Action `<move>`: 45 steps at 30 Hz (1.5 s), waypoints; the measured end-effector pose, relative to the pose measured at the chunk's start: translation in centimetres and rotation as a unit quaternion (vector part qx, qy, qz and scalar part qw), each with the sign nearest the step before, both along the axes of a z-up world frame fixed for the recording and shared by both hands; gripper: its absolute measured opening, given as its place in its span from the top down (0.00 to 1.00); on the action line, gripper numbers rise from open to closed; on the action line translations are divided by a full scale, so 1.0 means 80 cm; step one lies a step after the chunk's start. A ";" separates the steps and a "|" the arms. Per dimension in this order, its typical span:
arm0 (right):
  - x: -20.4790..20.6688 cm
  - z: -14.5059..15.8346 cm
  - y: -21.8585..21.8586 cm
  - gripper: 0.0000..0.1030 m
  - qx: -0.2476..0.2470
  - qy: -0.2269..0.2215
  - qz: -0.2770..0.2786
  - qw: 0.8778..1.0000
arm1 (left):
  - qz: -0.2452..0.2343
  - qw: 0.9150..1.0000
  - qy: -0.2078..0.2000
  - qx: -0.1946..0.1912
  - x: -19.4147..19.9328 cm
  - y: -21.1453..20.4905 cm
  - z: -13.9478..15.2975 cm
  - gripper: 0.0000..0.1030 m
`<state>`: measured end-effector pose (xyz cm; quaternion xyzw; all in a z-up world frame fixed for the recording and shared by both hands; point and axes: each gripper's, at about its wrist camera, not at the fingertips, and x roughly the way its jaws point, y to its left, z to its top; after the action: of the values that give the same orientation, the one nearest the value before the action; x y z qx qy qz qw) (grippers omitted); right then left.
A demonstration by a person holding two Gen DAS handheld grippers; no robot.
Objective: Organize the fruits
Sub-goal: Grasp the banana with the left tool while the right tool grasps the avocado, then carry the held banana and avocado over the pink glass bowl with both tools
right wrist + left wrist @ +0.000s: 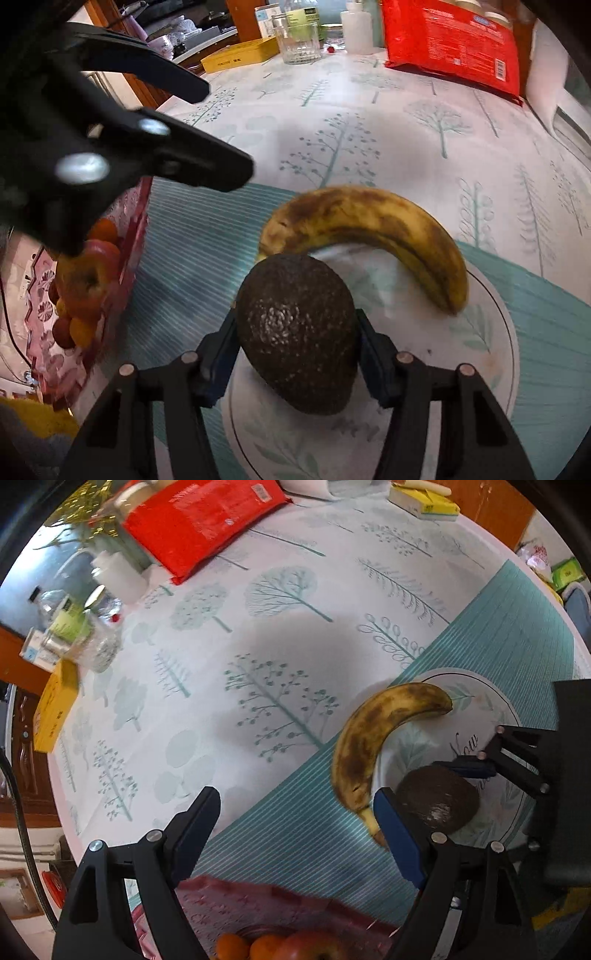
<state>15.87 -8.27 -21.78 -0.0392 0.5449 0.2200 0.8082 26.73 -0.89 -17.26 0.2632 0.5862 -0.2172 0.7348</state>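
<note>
1. The right gripper (297, 343) is clamped on the dark avocado (299, 332); its two blue-padded fingers (218, 363) press the fruit from either side.
2. The avocado sits between those fingers over the near part of the white leaf-patterned plate (491, 350); whether it touches the plate cannot be told.
3. Just ahead of the right gripper, the brown-spotted banana (373, 225) curves across the far rim of the plate, its stem end beside the avocado's far tip and its other end to the gripper's right.
4. The plate rests on a teal striped mat (192, 236) laid over the tree-printed surface (369, 118).
5. The left gripper (295, 823) stands wide, nothing between its fingers (195, 819); below the gap lie the mat and the tablecloth.
6. The banana's stem tip lies just beside the left gripper's right finger, and the avocado with the right gripper around it is just beyond that finger, to the right.
7. Directly below and behind the left gripper's fingers is a pink patterned basket (258, 904) holding oranges (232, 947) and an apple (314, 947).
8. Far ahead of both grippers, on the surface's far side, lie a red packet (450, 40), a glass jar (299, 40), a white bottle (356, 31) and a yellow box (240, 55).
</note>
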 end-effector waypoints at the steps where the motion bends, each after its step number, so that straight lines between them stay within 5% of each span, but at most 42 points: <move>1: -0.003 0.001 -0.010 0.43 0.003 0.003 -0.011 1.000 | -0.003 1.000 0.001 0.001 0.000 -0.006 -0.003 0.18; 10: -0.022 0.004 -0.107 0.43 0.021 0.012 -0.124 0.992 | -0.050 0.998 0.023 0.018 0.012 -0.076 -0.046 0.19; 14: -0.028 0.004 -0.135 0.43 0.034 0.016 -0.159 0.987 | -0.058 0.997 0.041 0.024 0.021 -0.095 -0.067 0.30; 25: -0.029 0.002 -0.155 0.43 0.061 0.015 -0.171 0.983 | -0.063 0.994 0.089 0.005 0.034 -0.089 -0.087 0.39; 30: -0.028 0.003 -0.162 0.43 0.065 0.010 -0.169 0.983 | -0.070 0.994 0.083 -0.008 0.028 -0.083 -0.080 0.57; 37: -0.020 0.003 -0.161 0.43 0.072 0.013 -0.183 0.980 | 0.009 0.992 0.108 -0.064 0.027 -0.056 -0.065 0.69; 45: -0.016 0.011 -0.150 0.43 0.084 0.015 -0.191 0.978 | 0.052 0.985 0.099 -0.133 0.001 -0.032 -0.028 0.69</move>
<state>14.62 -20.26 -20.90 0.1372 0.5338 0.1067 0.8275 26.81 -3.42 -19.46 0.1094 0.6345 -0.2797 0.7122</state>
